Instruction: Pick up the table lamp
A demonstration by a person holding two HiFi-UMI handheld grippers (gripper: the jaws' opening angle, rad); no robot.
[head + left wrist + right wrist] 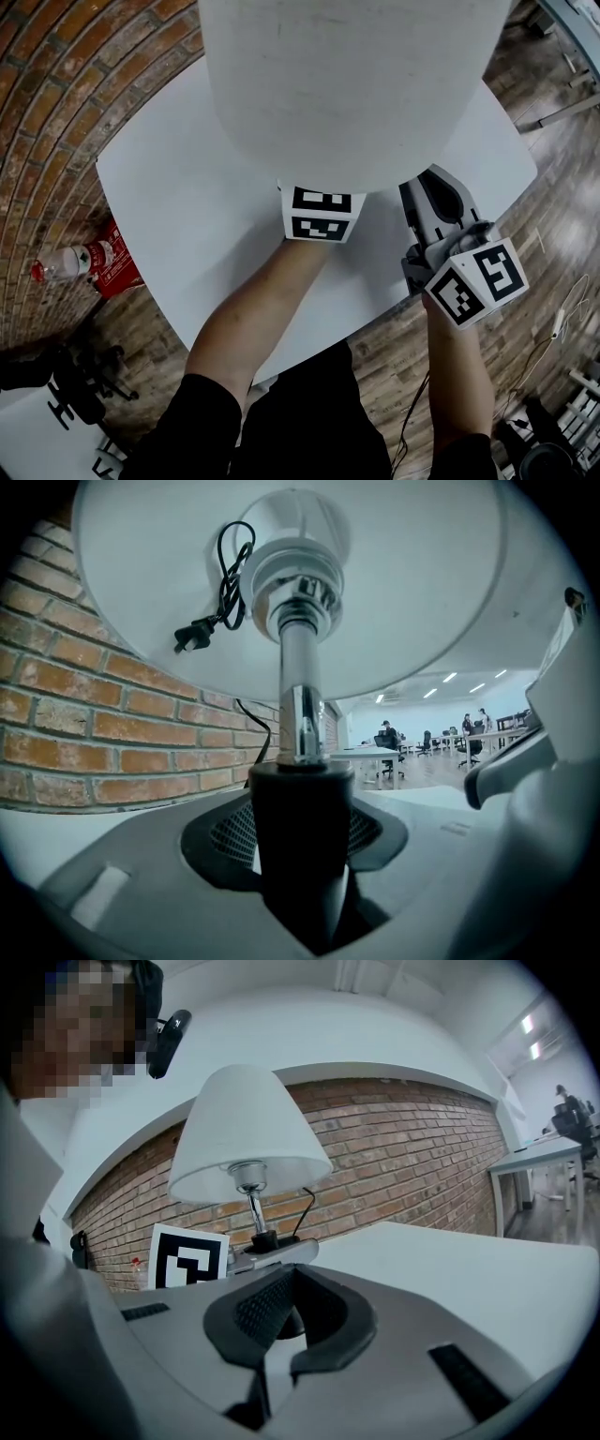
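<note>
The tall white fabric-shaded table lamp [356,84] fills the middle of the head view, over the far half of the white rectangular bench [169,187], with the red brick wall [66,84] on the left. The left gripper [298,844] is tucked in under the shade, only its marker cube showing from above. In its own view the lamp's black cylindrical collar [300,799] sits right between the jaws, with the chrome stem [300,686] rising out of it to the shade. The jaws are spread wide round that collar, ribbed pads showing on either side, and I can't see them pressing on it. A black power cord with its plug [220,583] hangs coiled beneath the shade.

Over to the right gripper [286,1312]: it hovers at the near right edge of the bench, just right of the shade, jaws apart with only bare bench between them. From there the lamp stands to the left and farther off, in front of the brick wall, its foot hidden behind the left gripper
</note>
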